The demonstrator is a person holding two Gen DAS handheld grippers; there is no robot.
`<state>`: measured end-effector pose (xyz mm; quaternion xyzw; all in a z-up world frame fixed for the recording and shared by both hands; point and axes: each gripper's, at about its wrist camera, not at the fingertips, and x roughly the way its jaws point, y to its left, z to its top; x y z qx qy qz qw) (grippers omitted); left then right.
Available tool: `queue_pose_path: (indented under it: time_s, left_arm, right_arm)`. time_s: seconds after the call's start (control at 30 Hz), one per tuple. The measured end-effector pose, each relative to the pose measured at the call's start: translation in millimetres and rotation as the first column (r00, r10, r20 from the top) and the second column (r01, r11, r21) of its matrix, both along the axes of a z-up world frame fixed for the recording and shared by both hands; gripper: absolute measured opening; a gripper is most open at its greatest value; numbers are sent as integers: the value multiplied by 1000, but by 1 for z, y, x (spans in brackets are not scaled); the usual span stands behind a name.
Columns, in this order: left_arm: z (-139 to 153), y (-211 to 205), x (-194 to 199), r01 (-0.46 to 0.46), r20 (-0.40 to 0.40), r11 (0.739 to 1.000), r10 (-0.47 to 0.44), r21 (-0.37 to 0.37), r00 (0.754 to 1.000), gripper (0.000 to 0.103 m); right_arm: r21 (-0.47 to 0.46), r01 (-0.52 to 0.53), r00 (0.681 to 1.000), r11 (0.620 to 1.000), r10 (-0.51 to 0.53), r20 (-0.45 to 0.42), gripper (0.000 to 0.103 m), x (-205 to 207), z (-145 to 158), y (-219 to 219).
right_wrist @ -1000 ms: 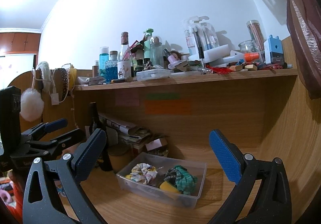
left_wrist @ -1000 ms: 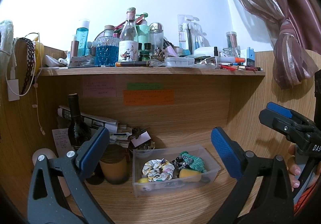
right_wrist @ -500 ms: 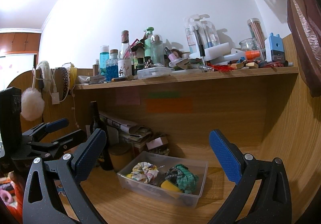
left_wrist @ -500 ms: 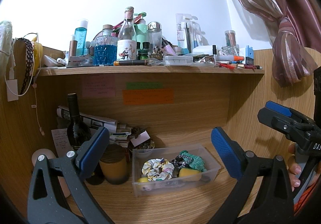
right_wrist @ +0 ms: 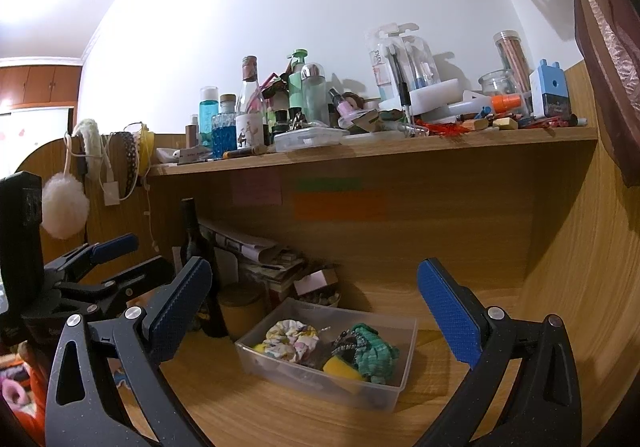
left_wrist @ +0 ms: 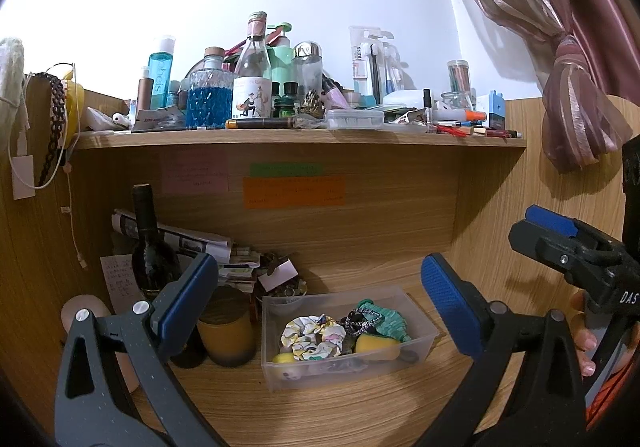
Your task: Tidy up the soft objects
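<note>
A clear plastic box [left_wrist: 420, 343] stands on the wooden desk under a shelf. It holds a floral scrunchie [left_wrist: 312, 337], a teal scrunchie [left_wrist: 390, 323], a dark beaded band [left_wrist: 358, 321] and yellow sponges [left_wrist: 374, 345]. The box also shows in the right wrist view [right_wrist: 404, 363]. My left gripper [left_wrist: 320, 303] is open and empty, held above and in front of the box. My right gripper [right_wrist: 316, 305] is open and empty, at a similar distance; it also shows at the right of the left wrist view [left_wrist: 560, 239]. The left gripper shows at the left of the right wrist view [right_wrist: 104, 263].
A dark wine bottle [left_wrist: 150, 255], a brown jar [left_wrist: 228, 331], stacked papers [left_wrist: 188, 243] and a small dish [left_wrist: 286, 289] crowd the desk's back left. The shelf [left_wrist: 304, 135] above carries many bottles and pens. A curtain [left_wrist: 576, 111] hangs at the right. Hairbands [right_wrist: 130, 163] and a pompom [right_wrist: 64, 205] hang at the left.
Both views have drifted slightly; the scene sits a little lower and nearer in frame. Both grippers stay open and the box contents have not moved.
</note>
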<state>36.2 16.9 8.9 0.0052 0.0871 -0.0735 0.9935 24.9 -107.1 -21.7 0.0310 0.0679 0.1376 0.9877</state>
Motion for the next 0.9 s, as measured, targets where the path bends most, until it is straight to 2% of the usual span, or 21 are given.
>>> queue_pose_path:
  time_s: [0.9]
  left_arm:
    - [-7, 11, 11, 50, -31, 998, -51, -31, 998, 103]
  right_arm:
    - [-9, -13, 1000, 1000, 13, -25, 103, 9, -6, 1]
